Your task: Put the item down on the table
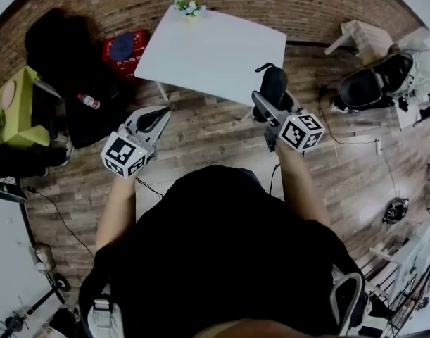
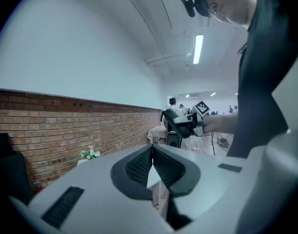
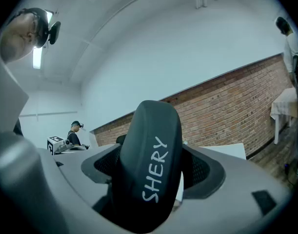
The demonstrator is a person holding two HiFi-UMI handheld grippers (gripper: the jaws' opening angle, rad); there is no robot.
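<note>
From the person's head, one camera looks steeply down on the left tool (image 1: 162, 115), right tool (image 1: 271, 101) and white desk (image 1: 215, 55). Each tool's camera peers closely along its jaws toward the same brick wall (image 2: 66, 126).

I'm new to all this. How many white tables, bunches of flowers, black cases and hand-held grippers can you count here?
White table: 1
Bunch of flowers: 1
Black case: 1
Hand-held gripper: 2 (left hand-held gripper, right hand-held gripper)
Total: 5
</note>
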